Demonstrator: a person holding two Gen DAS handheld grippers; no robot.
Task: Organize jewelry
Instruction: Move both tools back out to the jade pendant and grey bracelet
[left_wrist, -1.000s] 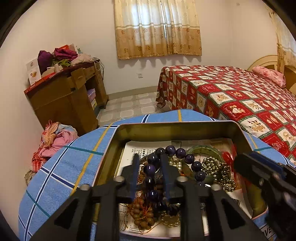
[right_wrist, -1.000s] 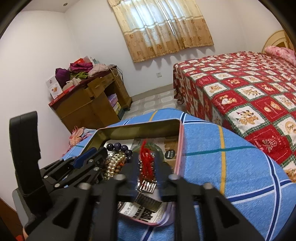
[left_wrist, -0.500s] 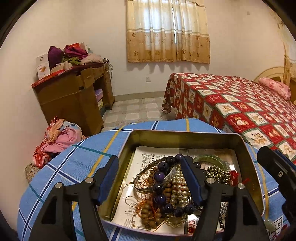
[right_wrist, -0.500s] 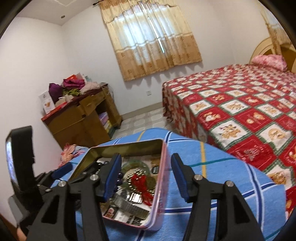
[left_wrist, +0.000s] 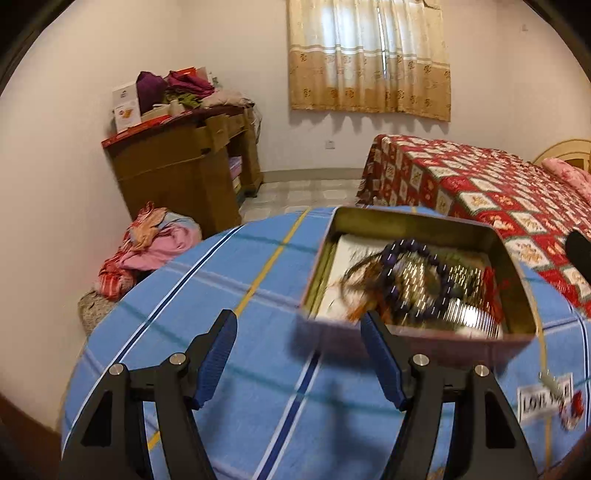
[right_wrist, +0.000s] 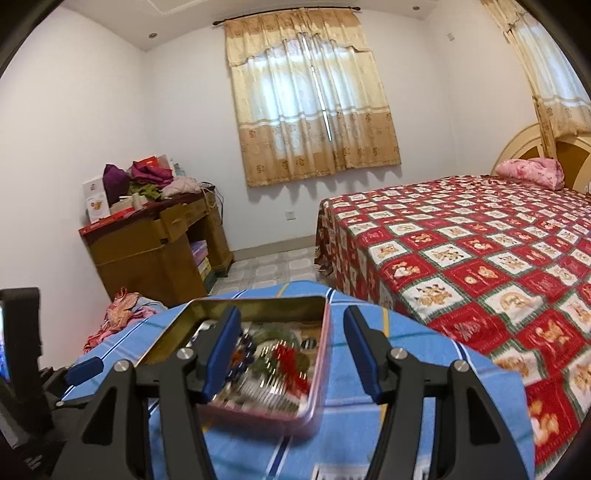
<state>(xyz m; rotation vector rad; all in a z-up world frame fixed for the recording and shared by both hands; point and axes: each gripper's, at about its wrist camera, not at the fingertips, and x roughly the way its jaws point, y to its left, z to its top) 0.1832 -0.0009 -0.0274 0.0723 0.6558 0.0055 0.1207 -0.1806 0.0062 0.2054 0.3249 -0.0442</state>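
Note:
An open pink metal tin (left_wrist: 513, 273) sits on a round table with a blue plaid cloth (left_wrist: 221, 295). It holds a purple bead bracelet (left_wrist: 399, 247), gold beads, a brown bead string and a red tassel (right_wrist: 291, 360). The tin also shows in the right wrist view (right_wrist: 321, 354). My left gripper (left_wrist: 299, 354) is open and empty, to the near left of the tin. My right gripper (right_wrist: 291, 354) is open and empty, held back above the tin's near side.
A white "LOVE" tag (left_wrist: 545, 400) lies on the cloth near the tin. A bed with a red patchwork cover (right_wrist: 480, 251) stands to the right. A wooden desk piled with clothes (right_wrist: 155, 236) stands by the left wall, with a clothes heap (left_wrist: 147, 247) on the floor.
Both grippers opened, let go of the jewelry in the tin, and pulled back. The left gripper has swung left, away from the tin.

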